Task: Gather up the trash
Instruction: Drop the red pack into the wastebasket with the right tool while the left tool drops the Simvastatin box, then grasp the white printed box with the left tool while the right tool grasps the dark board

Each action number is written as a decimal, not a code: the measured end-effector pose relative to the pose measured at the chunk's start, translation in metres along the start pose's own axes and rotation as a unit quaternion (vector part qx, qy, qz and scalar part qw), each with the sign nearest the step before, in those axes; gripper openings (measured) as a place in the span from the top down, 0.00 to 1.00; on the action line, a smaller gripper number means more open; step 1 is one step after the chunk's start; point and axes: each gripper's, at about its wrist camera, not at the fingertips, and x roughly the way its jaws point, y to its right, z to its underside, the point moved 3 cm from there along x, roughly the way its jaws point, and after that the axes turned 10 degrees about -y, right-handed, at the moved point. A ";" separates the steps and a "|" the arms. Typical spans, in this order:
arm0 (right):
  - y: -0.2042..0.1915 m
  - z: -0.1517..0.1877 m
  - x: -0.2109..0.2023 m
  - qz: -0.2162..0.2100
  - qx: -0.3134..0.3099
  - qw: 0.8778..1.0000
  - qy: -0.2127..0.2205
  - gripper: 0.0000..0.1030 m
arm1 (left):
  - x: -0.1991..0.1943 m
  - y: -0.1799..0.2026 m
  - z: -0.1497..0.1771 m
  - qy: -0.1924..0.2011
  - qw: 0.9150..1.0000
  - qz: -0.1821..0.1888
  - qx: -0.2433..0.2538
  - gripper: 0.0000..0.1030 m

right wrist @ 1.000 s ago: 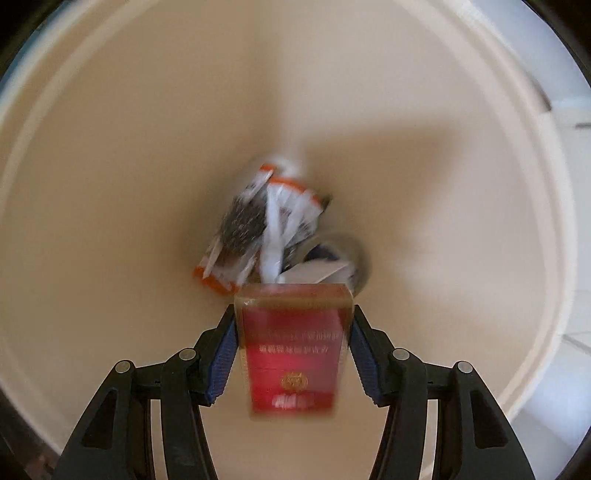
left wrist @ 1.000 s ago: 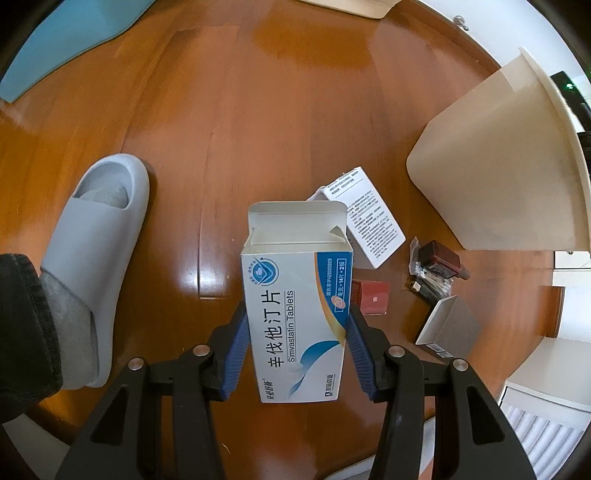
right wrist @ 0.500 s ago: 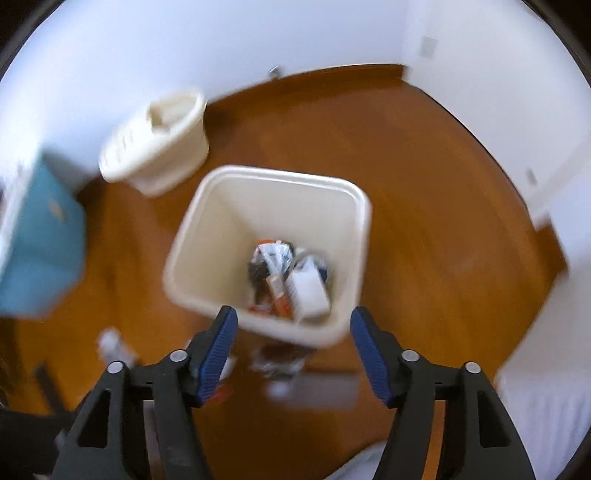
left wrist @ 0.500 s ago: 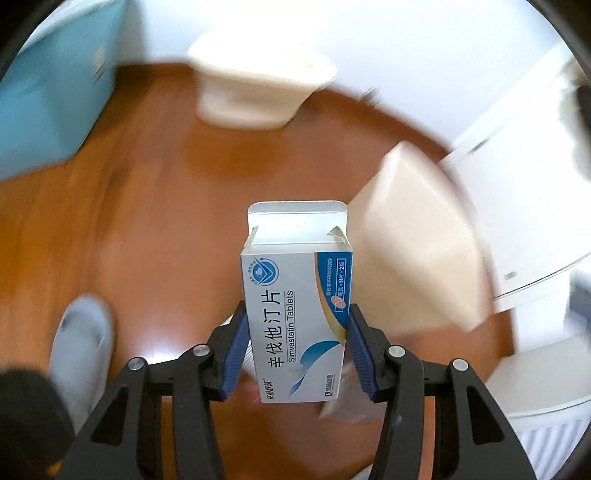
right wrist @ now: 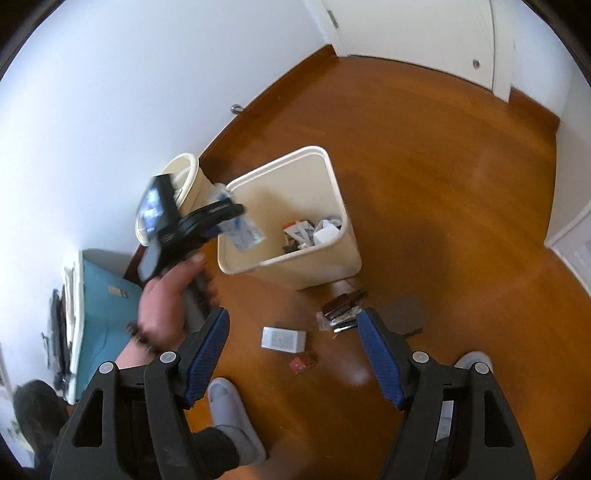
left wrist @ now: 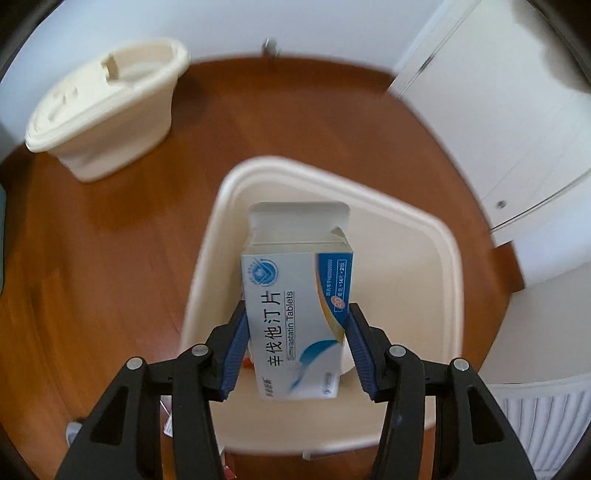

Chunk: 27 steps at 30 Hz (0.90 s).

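My left gripper (left wrist: 297, 345) is shut on a white and blue tablet box (left wrist: 295, 295) with an open top flap, held above the mouth of a cream square trash bin (left wrist: 439, 236). In the right wrist view the same bin (right wrist: 332, 177) stands on the wooden floor with several pieces of trash inside, and the left gripper with the box (right wrist: 242, 230) hovers over its left rim. My right gripper (right wrist: 293, 354) is open and empty, high above the floor. Below it lie a white box (right wrist: 283, 338), a small red box (right wrist: 303, 362) and a pile of dark wrappers (right wrist: 341, 308).
A cream round lidded container (left wrist: 107, 107) stands by the wall to the left of the bin. A blue case (right wrist: 101, 314) lies at the left. A grey slipper (right wrist: 234, 417) and a dark grey flat piece (right wrist: 404, 314) are on the floor. White doors (right wrist: 413, 33) stand at the back.
My left gripper carried the tablet box from the floor items up over the bin. My right gripper let go of a red box in the bin, opened and drew far back.
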 end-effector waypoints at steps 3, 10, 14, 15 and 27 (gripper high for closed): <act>0.003 -0.002 0.000 -0.017 0.013 1.000 -0.012 0.27 | 0.013 0.004 -0.009 -0.006 1.000 -0.020 0.011 0.43; 0.006 0.002 -0.002 -0.033 0.032 0.999 -0.024 0.27 | -0.053 -0.017 0.009 0.062 0.997 0.050 -0.003 0.43; 0.001 0.002 -0.004 -0.041 0.035 0.998 -0.015 0.27 | -0.089 -0.069 0.065 0.106 0.992 0.039 -0.053 0.42; -0.001 0.002 -0.005 -0.042 0.031 0.999 -0.013 0.27 | -0.084 -0.086 0.082 0.103 0.992 0.021 -0.069 0.42; 0.001 0.008 0.010 -0.034 0.033 0.998 -0.036 0.27 | 0.123 -0.175 0.201 -0.143 0.908 0.046 -0.392 0.42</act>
